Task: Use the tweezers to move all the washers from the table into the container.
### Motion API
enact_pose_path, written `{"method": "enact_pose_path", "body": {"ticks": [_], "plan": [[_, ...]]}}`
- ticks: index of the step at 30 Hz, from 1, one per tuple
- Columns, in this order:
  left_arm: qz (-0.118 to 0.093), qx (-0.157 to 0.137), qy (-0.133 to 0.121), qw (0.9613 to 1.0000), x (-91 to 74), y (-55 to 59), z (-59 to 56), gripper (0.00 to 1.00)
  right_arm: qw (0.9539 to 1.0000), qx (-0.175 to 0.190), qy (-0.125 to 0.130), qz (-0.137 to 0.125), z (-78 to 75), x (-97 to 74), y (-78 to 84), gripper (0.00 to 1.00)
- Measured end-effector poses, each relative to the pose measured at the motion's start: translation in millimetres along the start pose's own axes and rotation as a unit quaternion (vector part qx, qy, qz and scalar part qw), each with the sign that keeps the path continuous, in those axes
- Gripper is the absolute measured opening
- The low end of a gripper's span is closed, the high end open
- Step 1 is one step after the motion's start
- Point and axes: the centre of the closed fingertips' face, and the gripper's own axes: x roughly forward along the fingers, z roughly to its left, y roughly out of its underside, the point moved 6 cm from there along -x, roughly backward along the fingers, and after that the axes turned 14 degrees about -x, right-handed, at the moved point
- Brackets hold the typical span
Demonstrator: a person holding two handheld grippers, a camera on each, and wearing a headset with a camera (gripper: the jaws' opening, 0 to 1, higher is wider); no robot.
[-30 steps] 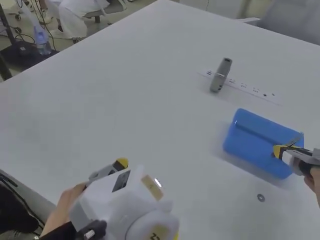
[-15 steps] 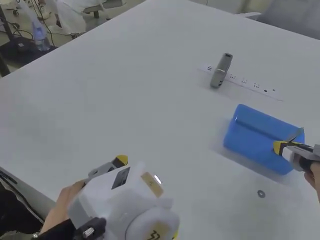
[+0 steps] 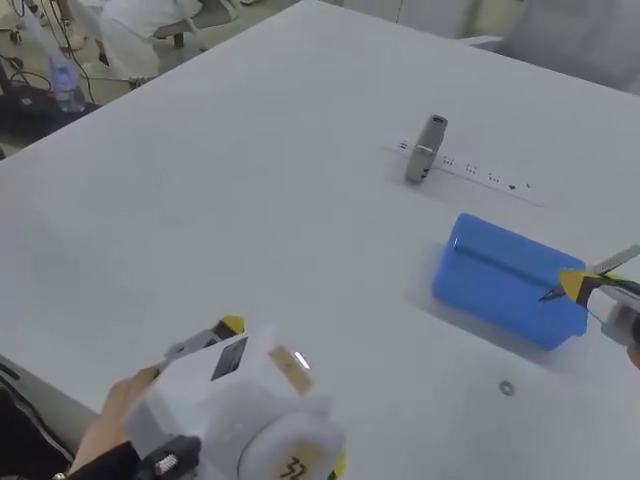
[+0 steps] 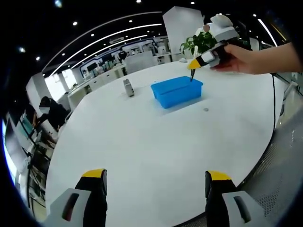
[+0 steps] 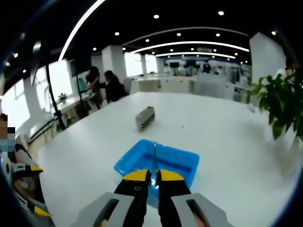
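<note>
Head view: one washer lies on the table, between the blue container and the near edge. Tweezers are pinched by the right hand-held gripper, tips held over the container, probably for a drop. The left hand-held gripper is spread, empty, parked near that edge.

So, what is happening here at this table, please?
A person works at a white table with a gripper in each hand. The right gripper is shut on the tweezers and holds their tips over the blue container. Whether the tips carry a washer, I cannot tell. One washer lies on the table beside the container, on the person's side. The left gripper is open and holds nothing, near the table's edge.
</note>
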Motion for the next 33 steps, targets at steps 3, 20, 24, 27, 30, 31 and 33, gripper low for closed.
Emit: {"method": "enact_pose_path", "body": {"ticks": [3,20,24,27,30,31,33], "plan": [[-0.001,0.000,0.000,1.0000,0.1,-0.3,0.0,0.87,1.0000,0.008,-0.004,0.001,6.2,-8.5,6.3,0.03],[0.000,0.002,0.001,1.0000,0.4,0.6,-0.5,0.87,0.9981,0.013,-0.030,0.053,41.4,-15.0,55.8,0.03],[0.001,0.002,0.002,1.0000,0.5,0.7,-0.8,0.87,0.9974,0.004,-0.030,0.065,42.0,-10.5,64.6,0.03],[0.002,0.002,0.002,1.0000,0.5,1.0,-0.8,0.87,0.9971,0.007,-0.029,0.070,41.8,-9.2,67.1,0.04],[0.003,0.003,0.001,1.0000,0.4,1.2,-0.8,0.87,0.9970,0.010,-0.029,0.071,41.6,-8.9,67.8,0.04],[0.003,0.003,0.002,1.0000,0.3,1.3,-0.9,0.87,0.9970,0.008,-0.027,0.072,41.0,-9.3,67.2,0.04],[0.003,0.003,0.002,1.0000,0.3,1.2,-1.0,0.87,0.9969,0.009,-0.027,0.073,41.0,-8.7,68.2,0.04]]}}
